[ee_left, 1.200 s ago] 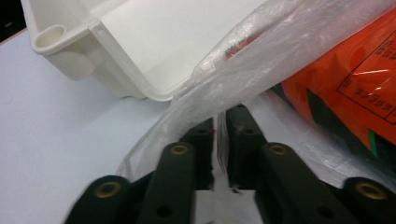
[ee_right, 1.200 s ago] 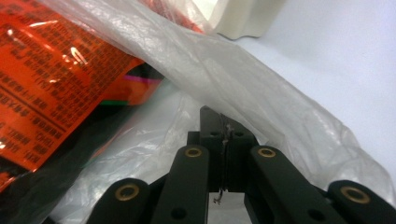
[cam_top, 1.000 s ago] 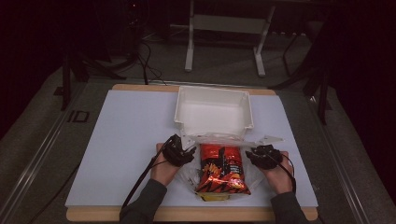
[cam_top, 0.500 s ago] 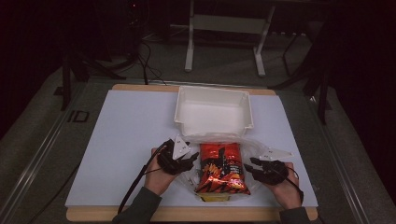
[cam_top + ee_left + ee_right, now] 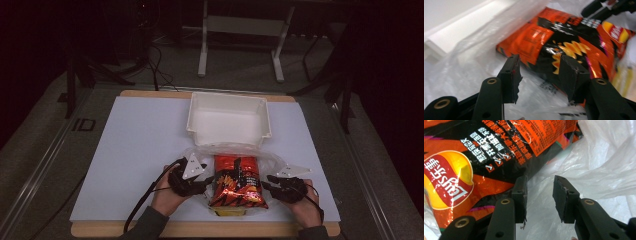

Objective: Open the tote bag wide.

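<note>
High view: crisp packet [image 5: 236,181] flat at the near edge of the white-covered bench [image 5: 140,150], on crumpled clear plastic bag [image 5: 270,159], just short of the white tray [image 5: 227,135]. Long axis away from the person, toward the tray. Left tongs [image 5: 204,182] at the packet's left long edge, right tongs [image 5: 267,182] at its right long edge, both pointing inward, about equally near. Likely next: a pinch on the film at each side, so what matters is bag edge outboard, packet inboard.

Left gripper view: left tongs [image 5: 539,60] apart, having just been closing slightly; pads clear of everything, with thin film [image 5: 469,67] and the packet's glossy edge [image 5: 564,37] lying ahead in the gap. Foil shiny, creased, red-orange and black with yellow crisp shapes; film cloudy and wrinkled. Tray wall [image 5: 461,30] matte white beyond. Right tongs [image 5: 604,7] far off at the top.

Right gripper view: right tongs [image 5: 540,180] apart too, also just narrowing; only translucent film [image 5: 604,165] ahead between the pads, not gripped. Packet [image 5: 486,150] off toward the left pad, its dark edge near it; cannot tell whether touching. Logo end nearest, print end farther. Pads flat, black, rubbery, frayed at the corners.
</note>
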### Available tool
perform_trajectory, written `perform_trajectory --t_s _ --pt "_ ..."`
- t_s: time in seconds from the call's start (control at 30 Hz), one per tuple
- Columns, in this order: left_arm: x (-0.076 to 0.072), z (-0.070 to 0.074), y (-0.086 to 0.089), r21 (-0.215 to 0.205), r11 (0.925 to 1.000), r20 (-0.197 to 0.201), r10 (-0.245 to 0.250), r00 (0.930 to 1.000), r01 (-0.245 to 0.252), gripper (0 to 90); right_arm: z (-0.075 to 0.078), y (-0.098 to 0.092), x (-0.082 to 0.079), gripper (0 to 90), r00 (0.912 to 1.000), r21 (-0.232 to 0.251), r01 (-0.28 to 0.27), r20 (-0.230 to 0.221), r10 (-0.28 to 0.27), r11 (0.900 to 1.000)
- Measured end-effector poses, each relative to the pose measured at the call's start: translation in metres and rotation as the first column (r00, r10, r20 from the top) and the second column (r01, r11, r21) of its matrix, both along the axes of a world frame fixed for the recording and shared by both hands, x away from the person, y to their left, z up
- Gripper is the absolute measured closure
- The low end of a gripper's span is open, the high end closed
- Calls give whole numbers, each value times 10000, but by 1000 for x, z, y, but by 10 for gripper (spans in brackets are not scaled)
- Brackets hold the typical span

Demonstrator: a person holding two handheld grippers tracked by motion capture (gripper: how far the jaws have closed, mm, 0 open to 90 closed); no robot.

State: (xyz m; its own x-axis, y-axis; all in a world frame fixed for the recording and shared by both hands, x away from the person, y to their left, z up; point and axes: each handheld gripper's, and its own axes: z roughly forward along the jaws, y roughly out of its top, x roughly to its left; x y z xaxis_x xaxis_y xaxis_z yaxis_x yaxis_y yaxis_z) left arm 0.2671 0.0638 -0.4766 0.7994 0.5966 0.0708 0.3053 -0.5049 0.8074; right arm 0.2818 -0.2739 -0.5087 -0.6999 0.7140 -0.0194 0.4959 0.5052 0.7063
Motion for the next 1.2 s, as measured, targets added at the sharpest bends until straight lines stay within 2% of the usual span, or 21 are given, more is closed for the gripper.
perform_trajectory --t_s 0.07,0.17,0.27,0.43,0.5,0.53,0.8,1.07,1.2 --pt "-3 -1 -1 0 9999 -12 -165 9999 165 523 -1 0 0 639 10000 26 28 -13 -28 10000" --pt "-7 -4 -1 -364 9984 -309 -436 9986 424 542 -2 -1 -1 639 10000 64 39 -25 -39 10000" --pt "-10 -8 -3 -195 9979 -504 -627 9968 618 563 -3 -2 -2 638 10000 58 -60 9 60 10000" --pt "-15 -15 -6 -201 9965 -759 -829 9937 816 573 -4 -2 -3 639 10000 176 2 0 -2 9998" --pt "-15 -15 -6 -201 9965 -759 -829 9937 816 573 -5 -2 -3 639 10000 187 8 -4 -8 9998" --pt "-21 -16 -7 -254 9953 -749 -952 9926 935 573 -5 -2 -3 638 10000 187 8 -4 -8 9998" --pt "-26 -24 -10 147 9939 -820 -1081 9907 1097 551 -10 -4 -5 636 10000 290 24 -11 -24 9996" --pt "-29 -27 -8 159 9927 -950 -1172 9886 1192 555 -13 -5 -5 640 10000 205 39 -69 -37 9998" --pt "-32 -30 -10 326 9906 -1020 -1290 9864 1329 561 -14 -6 -5 640 9999 200 57 -115 -54 9998"
